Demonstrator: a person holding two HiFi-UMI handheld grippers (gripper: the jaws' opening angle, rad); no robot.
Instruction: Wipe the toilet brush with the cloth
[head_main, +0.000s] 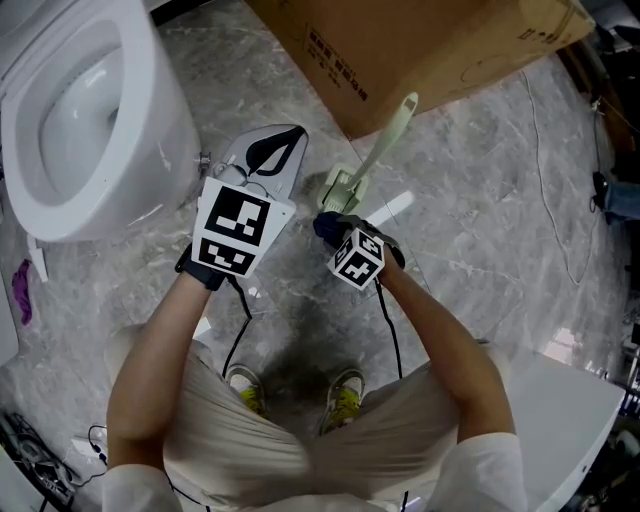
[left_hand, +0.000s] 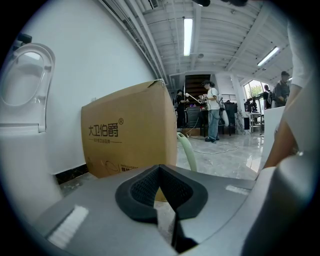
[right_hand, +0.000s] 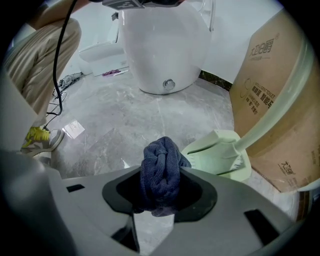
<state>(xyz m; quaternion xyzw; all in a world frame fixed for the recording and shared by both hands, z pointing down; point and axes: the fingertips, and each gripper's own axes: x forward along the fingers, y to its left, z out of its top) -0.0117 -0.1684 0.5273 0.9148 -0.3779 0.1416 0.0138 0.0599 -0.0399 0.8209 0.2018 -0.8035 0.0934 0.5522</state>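
We clamp the blue cloth (right_hand: 161, 167) in our right gripper (right_hand: 160, 194), the toilet brush (right_hand: 222, 155) at two o'clock just beside it; our left gripper (left_hand: 161, 192) has its jaws together, empty.

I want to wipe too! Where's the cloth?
In the right gripper view, the blue cloth is pinched in the right tongs, just left of the green toilet brush head.

Toilet brush (right_hand: 220, 152) — handle end cropped
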